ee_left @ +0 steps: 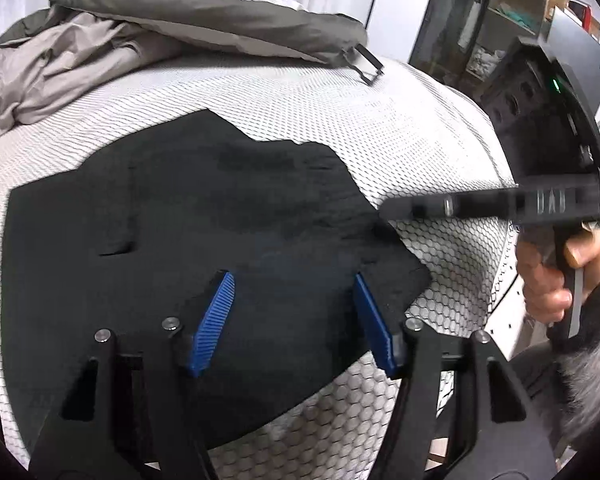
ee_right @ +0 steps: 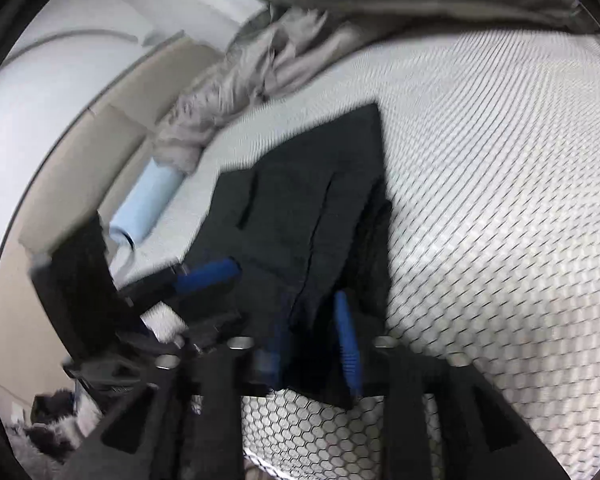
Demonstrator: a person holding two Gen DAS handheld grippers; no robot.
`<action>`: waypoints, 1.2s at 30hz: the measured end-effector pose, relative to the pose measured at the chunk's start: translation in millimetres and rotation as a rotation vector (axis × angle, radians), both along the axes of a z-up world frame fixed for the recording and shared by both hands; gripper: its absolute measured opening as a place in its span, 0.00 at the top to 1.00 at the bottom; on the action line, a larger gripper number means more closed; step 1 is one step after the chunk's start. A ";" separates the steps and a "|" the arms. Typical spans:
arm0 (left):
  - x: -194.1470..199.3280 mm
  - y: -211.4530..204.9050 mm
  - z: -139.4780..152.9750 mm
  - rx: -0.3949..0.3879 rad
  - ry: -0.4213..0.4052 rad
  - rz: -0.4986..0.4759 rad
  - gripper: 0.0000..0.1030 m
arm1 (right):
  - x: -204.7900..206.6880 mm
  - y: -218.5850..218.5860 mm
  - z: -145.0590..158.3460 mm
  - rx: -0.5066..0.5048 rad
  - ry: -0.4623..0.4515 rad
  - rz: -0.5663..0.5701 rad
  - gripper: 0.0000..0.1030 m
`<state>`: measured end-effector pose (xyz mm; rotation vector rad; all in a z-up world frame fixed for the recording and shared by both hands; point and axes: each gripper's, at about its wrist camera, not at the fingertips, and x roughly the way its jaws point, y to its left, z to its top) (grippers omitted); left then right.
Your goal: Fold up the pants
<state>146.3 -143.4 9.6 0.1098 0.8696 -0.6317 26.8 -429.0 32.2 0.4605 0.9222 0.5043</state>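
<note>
Black pants [ee_left: 204,216] lie folded into a compact, flat shape on a mattress [ee_left: 340,112] covered in white fabric with a dark honeycomb mesh pattern. In the left wrist view the left gripper [ee_left: 296,292] hovers over the near edge of the pants, its blue ribbed pads [ee_left: 216,320] standing well apart with cloth beneath but nothing pinched between them. To the right, a hand [ee_left: 548,276] holds the handle of the right gripper [ee_right: 312,320], whose black body reaches in toward the right-hand corner of the pants; the picture is blurred there.

In the right wrist view the right gripper's blue pads stand partly apart over the near edge of the pants, where several layers bunch in a dark fold; blur makes it unclear whether cloth is pressed between them, and the pads do not look closed on it. The left gripper's blue pad [ee_right: 208,272] shows at the left side of the pants.

Beyond the pants, a rumpled grey-beige duvet [ee_left: 80,56] and a darker grey cover [ee_left: 204,12] are heaped along the far side of the mattress. A pale blue roll [ee_right: 148,204] lies at the mattress edge beside the duvet. Dark shelving [ee_left: 496,12] stands against the wall past the mattress.
</note>
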 end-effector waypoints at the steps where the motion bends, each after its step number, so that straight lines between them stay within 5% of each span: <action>1: -0.9 -5.7 -4.9 0.036 -0.001 -0.006 0.43 | 2.6 -4.5 -1.3 0.023 0.007 -0.020 0.65; 6: 0.6 -14.1 -13.9 0.087 0.005 -0.019 0.43 | 19.9 -14.4 -25.2 0.159 0.130 0.017 0.63; 22: 0.6 -12.2 -18.3 0.115 0.001 -0.008 0.43 | 21.1 17.9 -39.2 0.109 0.131 0.123 0.59; 24: 0.8 -11.1 -16.2 0.106 -0.005 -0.002 0.43 | 18.6 19.2 -37.6 0.142 0.124 0.125 0.83; 26: -0.9 -7.8 -10.1 0.076 -0.024 0.002 0.43 | 11.6 21.9 -24.4 0.138 0.077 0.130 0.86; 29: -7.1 -2.7 2.6 0.033 -0.060 0.000 0.40 | -3.1 29.3 0.4 0.068 -0.007 0.149 0.88; 32: -8.1 -7.4 -7.5 0.068 -0.035 -0.007 0.37 | 3.6 25.5 -23.1 -0.107 0.085 0.073 0.82; 34: -8.9 -12.8 -20.8 0.126 -0.034 -0.018 0.37 | 8.9 21.6 -36.1 -0.094 0.136 0.070 0.80; 36: -11.9 -8.1 -13.7 0.110 -0.053 -0.027 0.37 | 5.2 22.8 -21.4 -0.090 0.087 0.066 0.77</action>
